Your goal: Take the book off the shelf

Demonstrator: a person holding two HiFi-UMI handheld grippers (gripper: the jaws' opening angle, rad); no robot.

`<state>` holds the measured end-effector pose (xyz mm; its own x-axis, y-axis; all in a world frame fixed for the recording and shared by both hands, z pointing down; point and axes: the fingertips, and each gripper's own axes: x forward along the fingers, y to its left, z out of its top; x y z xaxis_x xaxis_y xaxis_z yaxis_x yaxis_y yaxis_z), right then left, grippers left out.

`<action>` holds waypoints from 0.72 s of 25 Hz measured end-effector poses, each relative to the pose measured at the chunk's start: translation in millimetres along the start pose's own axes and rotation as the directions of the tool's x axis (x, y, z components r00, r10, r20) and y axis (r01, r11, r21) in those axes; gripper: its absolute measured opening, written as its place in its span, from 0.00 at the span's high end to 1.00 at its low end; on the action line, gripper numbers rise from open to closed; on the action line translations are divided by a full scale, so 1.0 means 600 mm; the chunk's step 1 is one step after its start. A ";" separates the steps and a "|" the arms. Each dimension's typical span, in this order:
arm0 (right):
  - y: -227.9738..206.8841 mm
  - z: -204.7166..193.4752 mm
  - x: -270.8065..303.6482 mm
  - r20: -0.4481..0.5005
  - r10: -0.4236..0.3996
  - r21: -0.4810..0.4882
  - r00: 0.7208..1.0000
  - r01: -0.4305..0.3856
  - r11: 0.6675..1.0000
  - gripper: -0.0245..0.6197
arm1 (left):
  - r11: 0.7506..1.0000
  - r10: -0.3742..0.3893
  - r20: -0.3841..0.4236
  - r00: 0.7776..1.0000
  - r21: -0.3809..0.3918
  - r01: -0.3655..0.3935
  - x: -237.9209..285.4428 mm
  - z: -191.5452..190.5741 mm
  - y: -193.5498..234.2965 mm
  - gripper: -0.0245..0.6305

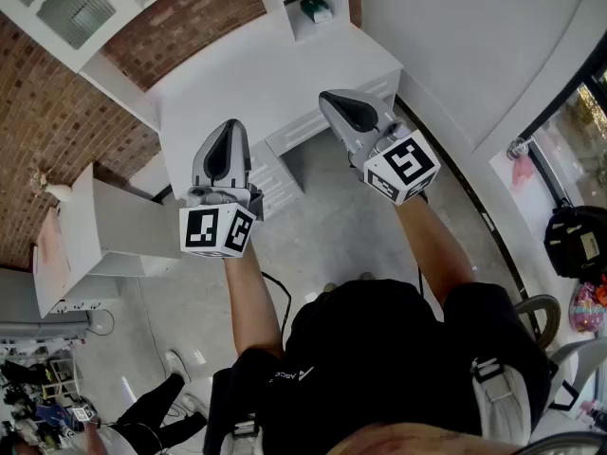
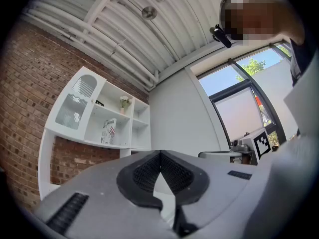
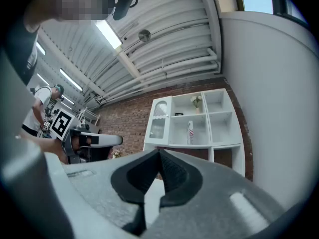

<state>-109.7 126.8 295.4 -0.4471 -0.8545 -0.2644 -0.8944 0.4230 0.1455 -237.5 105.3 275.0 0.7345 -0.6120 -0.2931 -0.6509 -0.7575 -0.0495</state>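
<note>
A white book with red and dark print (image 2: 108,131) stands upright in a middle compartment of the white wall shelf (image 2: 130,129) on the brick wall. The right gripper view shows the same book (image 3: 190,132) and shelf (image 3: 223,128), both far off. My left gripper (image 2: 160,154) is shut and empty, its pads meeting at the tip. My right gripper (image 3: 159,152) is shut and empty too. In the head view the left gripper (image 1: 230,129) and right gripper (image 1: 332,98) hover side by side over the front of a white desk (image 1: 247,74), well short of the shelf.
A small plant (image 2: 124,102) sits on the shelf's top level. A glass-door compartment (image 2: 75,106) lies left of the book. Desk drawers (image 1: 285,154) are below the grippers. A black bag (image 1: 577,240) lies on the floor to the right, and another person (image 1: 142,425) stands at lower left.
</note>
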 end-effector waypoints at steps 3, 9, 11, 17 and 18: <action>-0.011 0.003 -0.012 0.008 0.002 0.012 1.000 -0.002 1.000 0.96 | 1.000 0.010 -0.011 1.000 -0.002 -0.010 0.008 0.001 -0.016 0.96; -0.046 0.011 -0.045 0.037 0.009 0.025 0.999 -0.010 1.000 0.96 | 0.999 0.041 -0.006 0.999 0.022 -0.041 0.035 -0.009 -0.045 0.96; -0.062 0.014 -0.053 0.051 0.014 0.030 0.999 -0.015 0.999 0.96 | 0.998 0.061 -0.010 0.998 0.035 -0.061 0.049 -0.009 -0.050 0.96; -0.109 0.006 -0.057 0.053 0.021 0.033 0.998 -0.023 0.999 0.96 | 0.993 0.104 -0.004 0.995 0.062 -0.104 0.101 -0.004 -0.047 0.96; -0.116 0.005 -0.053 0.053 0.022 0.031 0.998 -0.024 0.999 0.96 | 0.992 0.110 0.002 0.994 0.063 -0.109 0.111 -0.002 -0.042 0.96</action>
<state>-33.0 125.5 291.0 -0.4671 -0.8275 -0.3117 -0.8833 0.4524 0.1225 -171.7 83.6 257.8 0.6584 -0.6908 -0.2988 -0.7382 -0.6702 -0.0769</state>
